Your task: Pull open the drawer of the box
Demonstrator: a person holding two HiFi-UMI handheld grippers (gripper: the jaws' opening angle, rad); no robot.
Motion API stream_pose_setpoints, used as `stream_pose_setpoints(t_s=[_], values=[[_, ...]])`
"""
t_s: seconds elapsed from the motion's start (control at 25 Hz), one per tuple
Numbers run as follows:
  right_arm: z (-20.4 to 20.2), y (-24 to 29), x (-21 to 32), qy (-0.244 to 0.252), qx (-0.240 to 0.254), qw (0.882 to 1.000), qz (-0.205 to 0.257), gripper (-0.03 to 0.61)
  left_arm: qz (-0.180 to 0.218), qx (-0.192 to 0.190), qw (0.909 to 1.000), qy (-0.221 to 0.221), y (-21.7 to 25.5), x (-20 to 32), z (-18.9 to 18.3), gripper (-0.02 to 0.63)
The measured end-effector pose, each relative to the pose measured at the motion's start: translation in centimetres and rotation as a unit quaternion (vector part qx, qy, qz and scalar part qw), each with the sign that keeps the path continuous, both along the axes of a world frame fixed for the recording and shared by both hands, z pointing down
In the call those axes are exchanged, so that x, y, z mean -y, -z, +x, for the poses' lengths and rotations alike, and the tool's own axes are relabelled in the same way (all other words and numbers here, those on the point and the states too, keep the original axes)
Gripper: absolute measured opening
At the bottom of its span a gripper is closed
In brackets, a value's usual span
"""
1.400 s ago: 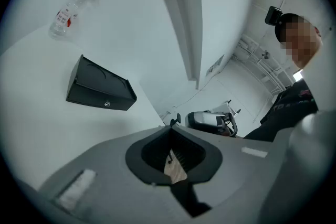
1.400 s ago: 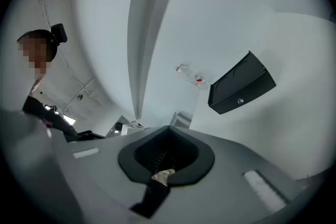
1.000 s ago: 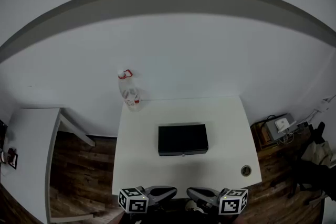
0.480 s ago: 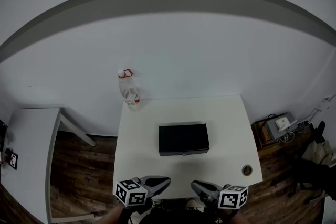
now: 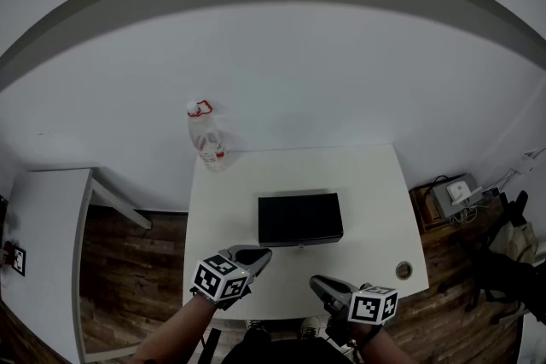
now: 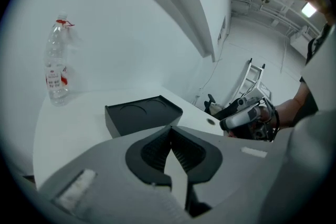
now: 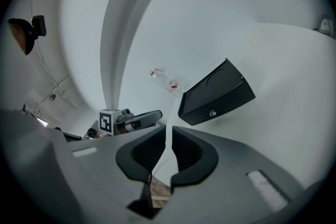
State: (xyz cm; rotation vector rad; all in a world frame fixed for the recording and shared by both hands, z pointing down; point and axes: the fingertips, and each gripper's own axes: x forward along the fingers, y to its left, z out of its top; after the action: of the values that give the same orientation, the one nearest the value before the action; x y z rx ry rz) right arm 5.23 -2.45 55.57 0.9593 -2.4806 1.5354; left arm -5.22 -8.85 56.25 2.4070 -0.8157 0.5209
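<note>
L tongs [image 5: 258,252] forward — drawer knob [image 7: 212,113]: right gripper view

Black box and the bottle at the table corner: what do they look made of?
Box: matte black, probably plastic; dull surface, moulded circles on top. Its knob: small and shiny, likely metal. Bottle: clear thin plastic, see-through, red-trimmed cap.

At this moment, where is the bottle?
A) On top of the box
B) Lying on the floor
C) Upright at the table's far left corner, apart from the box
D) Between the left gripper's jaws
C: the bottle stands upright at the far left corner of the table, well clear of the box.
</note>
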Motion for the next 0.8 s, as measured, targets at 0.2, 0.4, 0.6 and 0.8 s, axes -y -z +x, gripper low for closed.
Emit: stream_pose_setpoints(t_s=[0.2,0.4,0.6,0.8], values=[[-0.1,-2.8,2.3,-0.011,-0.034,0.999,-0.016,0.066,0.033,0.085,0.9957,-0.012,-1.7,3.9,-1.3,0.005],[-0.2,-6.5,4.4,-0.019,-0.077,0.996,-0.046,0.088,0.078,0.195,0.9757,-0.062,-4.3,6.7,-1.6,0.006],[-0.2,-9.1,6.0,-0.028,-0.111,0.991,-0.068,0.117,0.101,0.252,0.9566,-0.108,-5.9,7.7,-0.4,0.006],[-0.6,-10.5,7.4,-0.032,-0.135,0.987,-0.077,0.132,0.096,0.259,0.954,-0.116,-6.8,8.3,0.0,0.006]])
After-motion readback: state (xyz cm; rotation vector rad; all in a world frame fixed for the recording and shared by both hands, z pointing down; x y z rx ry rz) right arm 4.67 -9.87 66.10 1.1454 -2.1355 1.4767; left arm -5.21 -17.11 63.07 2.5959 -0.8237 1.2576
